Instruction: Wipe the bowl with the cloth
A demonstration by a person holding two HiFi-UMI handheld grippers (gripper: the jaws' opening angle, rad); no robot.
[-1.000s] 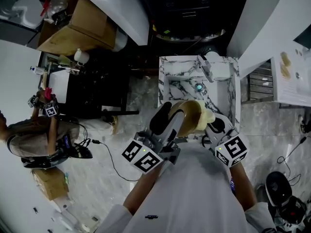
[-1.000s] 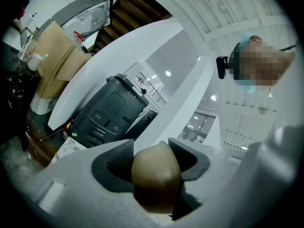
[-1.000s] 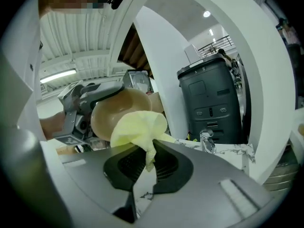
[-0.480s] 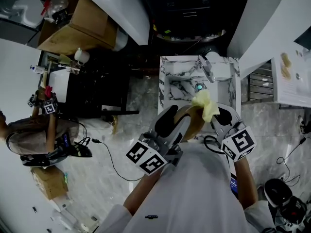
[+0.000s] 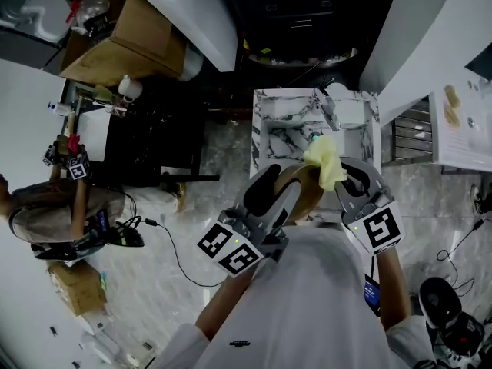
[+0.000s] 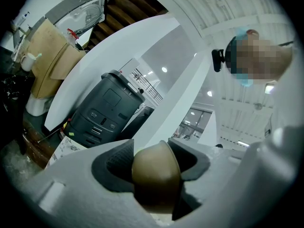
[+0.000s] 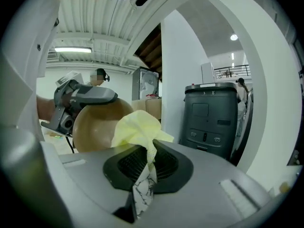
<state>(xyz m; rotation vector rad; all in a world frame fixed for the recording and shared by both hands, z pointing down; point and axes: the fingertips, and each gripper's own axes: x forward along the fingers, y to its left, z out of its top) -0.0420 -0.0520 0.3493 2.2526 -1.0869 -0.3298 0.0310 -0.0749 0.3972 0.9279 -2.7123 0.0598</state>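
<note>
Cloth (image 5: 326, 167) higher; bowl (image 5: 298, 192) edge-on in left gripper (image 6: 156, 169)

- Head view is pretty dim and murky, with a heavy fisheye bend toward the edges. The white wall panels (image 5: 192, 14) are the only bright bits, and the top middle is near black.
- Left gripper view has black vignette corners and the ceiling spotlights (image 6: 164, 69) glare a little. The bowl (image 6: 156, 175) is so close it's soft, with a shadowed underside.
- Right gripper view is lit by a strip light (image 7: 73, 49) overhead. The cloth (image 7: 137, 127) is evenly lit and fairly sharp, and the rim is smeared.
</note>
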